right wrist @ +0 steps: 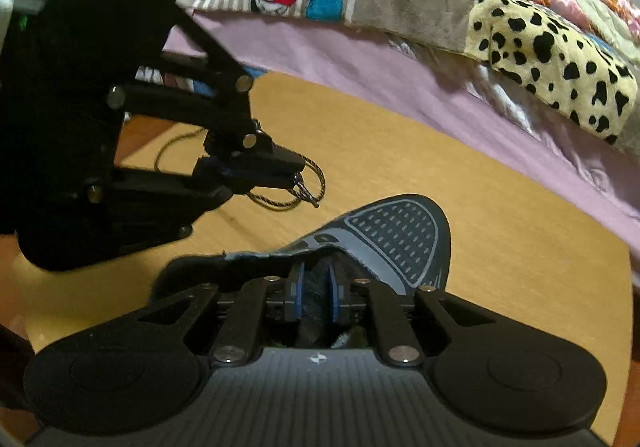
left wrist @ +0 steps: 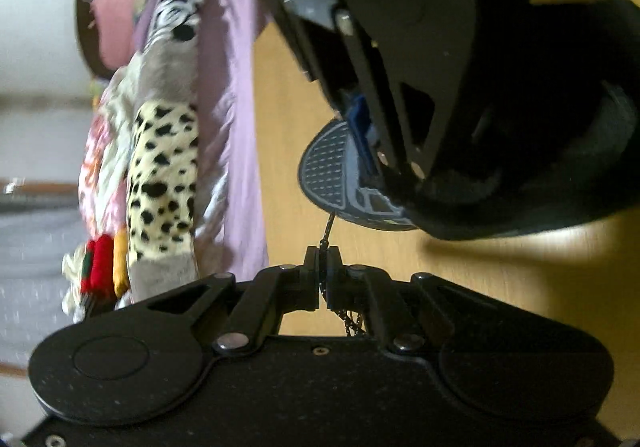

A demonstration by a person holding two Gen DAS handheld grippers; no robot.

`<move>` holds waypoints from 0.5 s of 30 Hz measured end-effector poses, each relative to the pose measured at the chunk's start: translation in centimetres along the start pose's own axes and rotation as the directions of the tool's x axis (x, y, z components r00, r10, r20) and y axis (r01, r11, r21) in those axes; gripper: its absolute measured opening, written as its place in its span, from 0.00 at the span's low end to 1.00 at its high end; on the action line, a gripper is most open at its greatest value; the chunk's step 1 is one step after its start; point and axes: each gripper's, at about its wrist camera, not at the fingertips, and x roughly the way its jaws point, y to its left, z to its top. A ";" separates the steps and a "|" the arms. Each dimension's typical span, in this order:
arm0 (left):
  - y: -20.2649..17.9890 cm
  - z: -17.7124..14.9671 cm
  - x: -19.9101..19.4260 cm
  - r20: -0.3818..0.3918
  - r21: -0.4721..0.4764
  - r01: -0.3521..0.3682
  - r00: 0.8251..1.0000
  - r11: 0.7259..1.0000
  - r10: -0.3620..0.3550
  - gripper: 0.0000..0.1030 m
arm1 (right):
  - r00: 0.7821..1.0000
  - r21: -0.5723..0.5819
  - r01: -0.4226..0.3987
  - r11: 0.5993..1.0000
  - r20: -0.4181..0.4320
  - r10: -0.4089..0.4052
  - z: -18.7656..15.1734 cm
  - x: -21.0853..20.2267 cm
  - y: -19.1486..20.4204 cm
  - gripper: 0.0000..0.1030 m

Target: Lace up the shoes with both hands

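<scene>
left gripper [left wrist: 322, 259] pinching lace [left wrist: 327, 225]; right gripper [right wrist: 315, 297] at shoe [right wrist: 394, 235]
right jaws slightly apart, pads astride the dark tongue, not pressing it; wooden table [right wrist: 400, 151] underneath

Shoe [right wrist: 396, 243] on table [right wrist: 400, 151], lace [right wrist: 280, 203] to its left, bedding [right wrist: 400, 59] behind

My jaw housing [right wrist: 316, 379]: matt black plastic, finely ribbed, bright metal pins. Shoe [right wrist: 396, 243]: matt dark textile, dotted. Lace [left wrist: 326, 233]: braided cord. Table [right wrist: 460, 215]: smooth pale wood. Blanket [right wrist: 552, 59]: plush spotted cloth.
</scene>
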 end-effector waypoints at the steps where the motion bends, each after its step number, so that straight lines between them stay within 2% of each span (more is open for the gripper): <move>1: 0.0 0.0 0.1 0.005 0.016 0.003 1.000 1.000 -0.003 0.01 | 1.000 -0.002 -0.001 1.000 0.005 0.001 0.0 -0.1 0.0 0.14; 6: -0.4 -0.1 0.5 0.015 0.127 0.012 1.000 0.992 -0.014 0.01 | 0.999 -0.037 -0.012 0.999 0.048 0.014 0.0 -0.7 -0.2 0.14; 15: -0.8 0.1 1.3 0.020 0.239 0.020 0.999 0.971 -0.025 0.01 | 0.998 -0.056 -0.021 0.998 0.058 0.024 -0.1 -0.5 -0.5 0.14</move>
